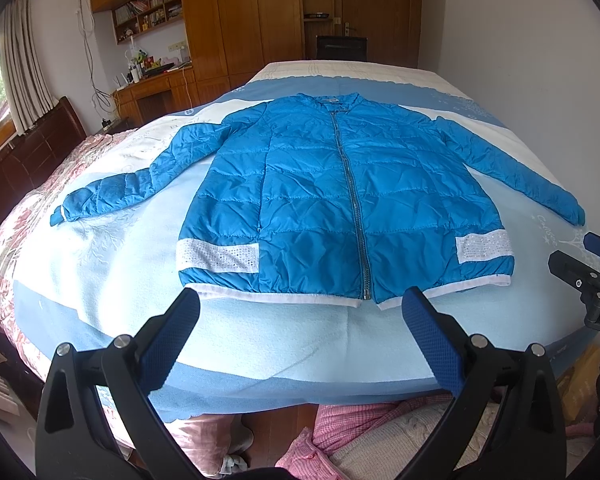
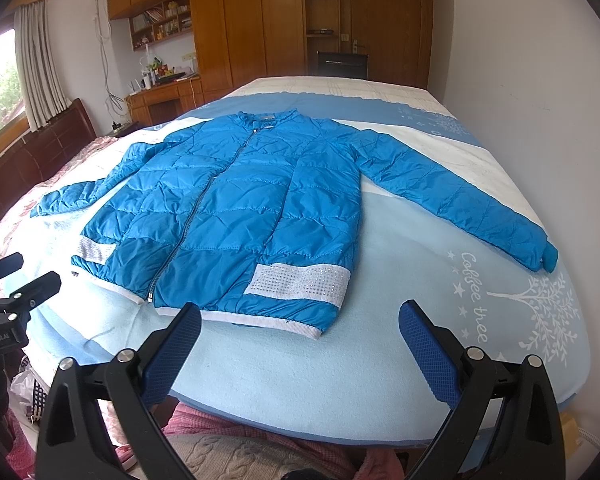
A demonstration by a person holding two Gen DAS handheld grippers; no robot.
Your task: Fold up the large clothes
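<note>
Bedroom, wooden wardrobes (image 1: 236,20) at far wall. Bed (image 1: 300,344) under pale blue blanket; nothing between tools and garment. Blue quilted jacket (image 1: 340,200) lies flat, zipped, sleeves spread, hem near. Left tool (image 1: 300,304) and right tool (image 2: 300,312) both spread wide, empty, just short of hem.

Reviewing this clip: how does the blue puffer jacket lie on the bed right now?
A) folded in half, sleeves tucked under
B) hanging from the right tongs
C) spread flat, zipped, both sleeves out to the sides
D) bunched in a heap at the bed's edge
C: the jacket lies flat on the bed, zipper closed, sleeves spread sideways; the left tongs and the right tongs are open and hold nothing.
</note>
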